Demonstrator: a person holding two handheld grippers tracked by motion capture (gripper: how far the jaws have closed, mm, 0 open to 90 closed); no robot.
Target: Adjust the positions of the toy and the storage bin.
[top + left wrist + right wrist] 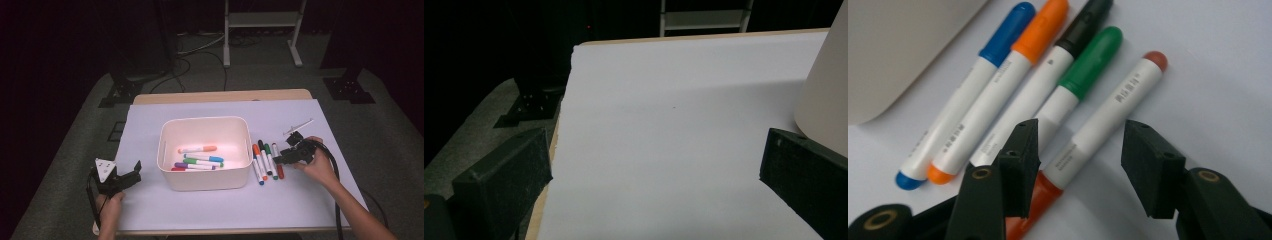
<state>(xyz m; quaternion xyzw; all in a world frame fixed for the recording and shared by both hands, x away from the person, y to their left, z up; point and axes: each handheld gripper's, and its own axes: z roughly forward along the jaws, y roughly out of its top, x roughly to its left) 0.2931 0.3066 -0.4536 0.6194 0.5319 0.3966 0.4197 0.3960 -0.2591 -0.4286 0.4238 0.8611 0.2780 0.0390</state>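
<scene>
Between the black jaws of the right tongs (1080,165) lies the red marker (1108,107), the outermost of five markers set side by side on the bench (300,200) just to the right of the cream bin (205,182). The jaws stand apart on either side of the marker's white barrel, not yet pressing on it; its long axis runs away from the tongs, so the jaws straddle it crosswise near its red tail end, while the cap points off toward the far side. The green marker (1083,75) lies close against the inner jaw, which looks a tight fit. The right tongs are by far the nearer; the left tongs (117,177) rest open and empty on the other side of the bin, well apart from the row. The red marker's tail end is partly hidden behind the inner jaw, and whether that jaw touches the green barrel cannot be told. More markers lie inside the bin.
</scene>
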